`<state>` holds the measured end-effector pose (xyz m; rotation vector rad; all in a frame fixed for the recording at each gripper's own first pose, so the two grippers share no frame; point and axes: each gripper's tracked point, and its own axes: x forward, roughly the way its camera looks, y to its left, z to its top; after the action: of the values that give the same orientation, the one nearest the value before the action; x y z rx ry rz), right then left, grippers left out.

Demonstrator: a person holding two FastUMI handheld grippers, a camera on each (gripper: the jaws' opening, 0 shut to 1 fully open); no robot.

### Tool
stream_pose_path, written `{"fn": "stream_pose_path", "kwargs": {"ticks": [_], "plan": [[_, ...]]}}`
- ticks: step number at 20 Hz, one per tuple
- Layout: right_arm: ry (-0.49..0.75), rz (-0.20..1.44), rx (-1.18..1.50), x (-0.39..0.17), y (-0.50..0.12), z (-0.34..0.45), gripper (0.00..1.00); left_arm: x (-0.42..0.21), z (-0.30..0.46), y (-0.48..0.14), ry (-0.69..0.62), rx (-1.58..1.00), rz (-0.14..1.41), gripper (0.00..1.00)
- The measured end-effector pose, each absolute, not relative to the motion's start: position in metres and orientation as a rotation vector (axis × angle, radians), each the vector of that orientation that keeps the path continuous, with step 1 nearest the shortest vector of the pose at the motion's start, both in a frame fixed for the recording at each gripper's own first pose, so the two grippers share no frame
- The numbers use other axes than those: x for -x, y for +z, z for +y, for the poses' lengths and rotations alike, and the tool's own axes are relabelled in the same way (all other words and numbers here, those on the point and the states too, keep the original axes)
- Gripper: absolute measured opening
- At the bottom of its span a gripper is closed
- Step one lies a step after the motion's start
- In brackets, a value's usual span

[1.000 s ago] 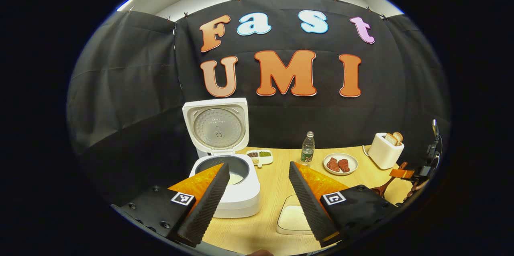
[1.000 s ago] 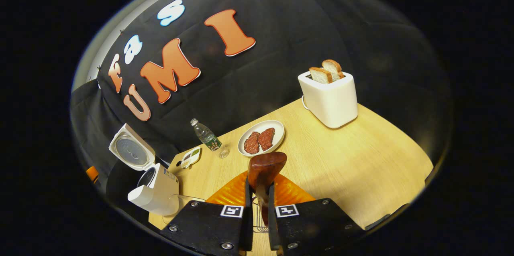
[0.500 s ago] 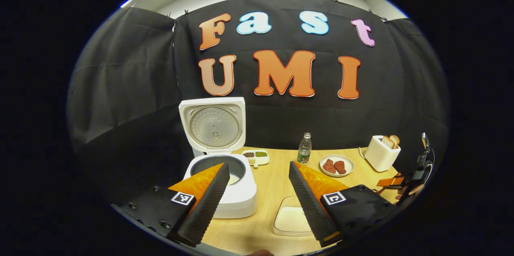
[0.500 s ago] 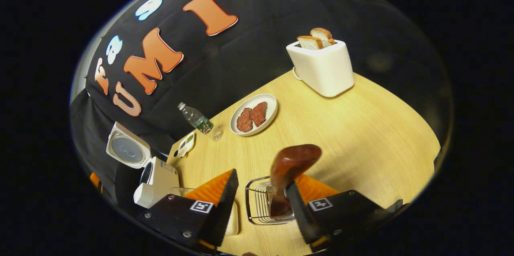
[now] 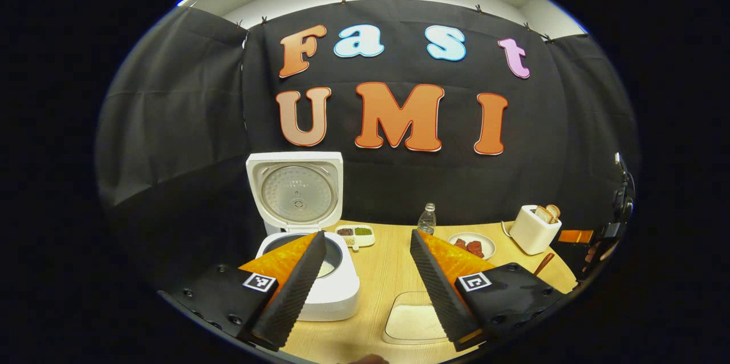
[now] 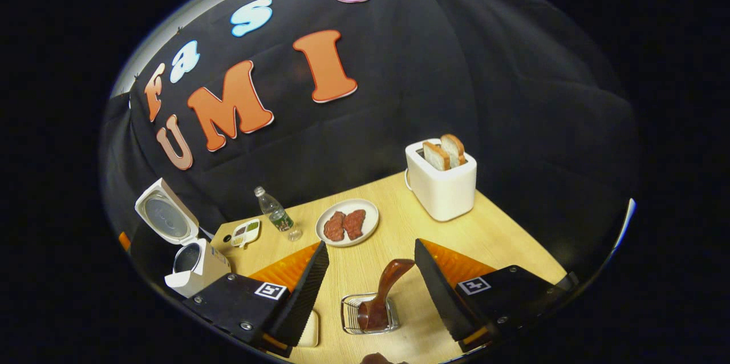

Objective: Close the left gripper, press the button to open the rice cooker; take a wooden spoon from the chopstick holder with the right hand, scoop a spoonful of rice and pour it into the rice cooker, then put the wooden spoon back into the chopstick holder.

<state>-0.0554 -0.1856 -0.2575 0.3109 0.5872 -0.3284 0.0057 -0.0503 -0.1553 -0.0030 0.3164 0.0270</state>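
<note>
Right gripper view: right gripper [image 6: 370, 273] jaws wide, empty | wooden spoon [image 6: 383, 296] leaning in chopstick holder [image 6: 349, 315] | left gripper [image 5: 368, 264] jaws wide, empty, above rice cooker [image 5: 342, 295].

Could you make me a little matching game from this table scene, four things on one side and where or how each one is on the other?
Things:
1. rice cooker
2. wooden spoon
3. toaster
4. plate

States:
A. holds two pieces of meat
B. lid standing open
C. two bread slices poking out of the top
D. resting in the wire chopstick holder

Pairs: 1-B, 2-D, 3-C, 4-A
</note>
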Motion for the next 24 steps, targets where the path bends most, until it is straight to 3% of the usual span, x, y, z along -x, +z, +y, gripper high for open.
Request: {"fn": "stream_pose_path", "kwargs": {"ticks": [14,24], "plan": [[-0.079,0.379,-0.098,-0.004,-0.137,-0.074,0.93,-0.118,0.087,-0.102,0.247,0.069,0.224,1.00],[-0.016,0.329,-0.056,-0.024,-0.112,-0.023,0.94,-0.268,0.157,-0.108,0.281,0.100,0.265,1.00]]}}
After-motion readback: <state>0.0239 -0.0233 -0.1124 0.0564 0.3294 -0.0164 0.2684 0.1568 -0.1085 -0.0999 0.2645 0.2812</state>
